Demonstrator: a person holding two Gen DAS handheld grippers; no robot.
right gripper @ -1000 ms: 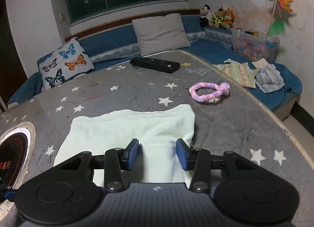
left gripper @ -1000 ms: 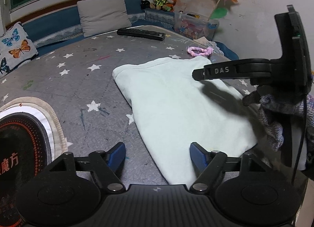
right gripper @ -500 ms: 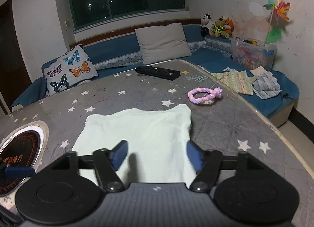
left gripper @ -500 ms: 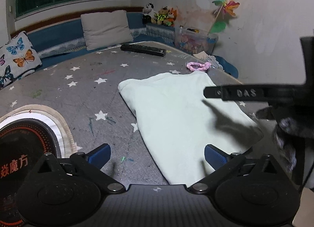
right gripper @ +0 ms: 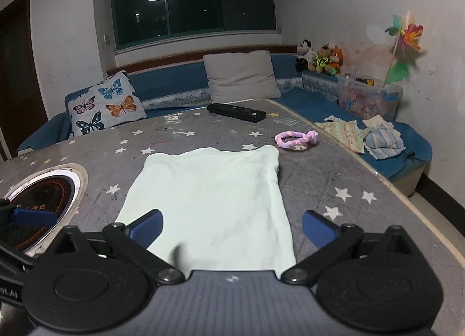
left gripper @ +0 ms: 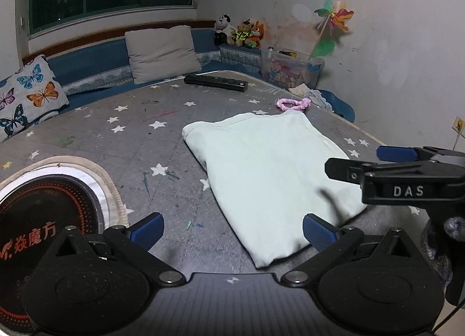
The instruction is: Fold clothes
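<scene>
Pale green garment [right gripper: 209, 190] lies folded into a flat rectangle on the star-patterned grey table [right gripper: 334, 170], and neither tool has hold of it. Nearest the cameras, the right gripper [right gripper: 232, 227] hangs above the cloth's near edge with its jaws spread wide, where a second ago they stood much closer together low over the fabric. The left gripper [left gripper: 232, 227] has likewise opened and lifted; its fingers [left gripper: 318, 229] frame the near left corner of the garment without touching it. In the left view the right tool shows side-on past the cloth's right edge, clear of it.

Both releases together suggest a fold has just been finished and the hands are backing off. The rectangle looks neat, its edges roughly aligned, so either another halving fold or setting it aside seems the likely next step.

Further off, a pink braided ring [right gripper: 296, 139] rests just beyond the garment's far corner, a black remote [right gripper: 236, 112] beyond that.
</scene>
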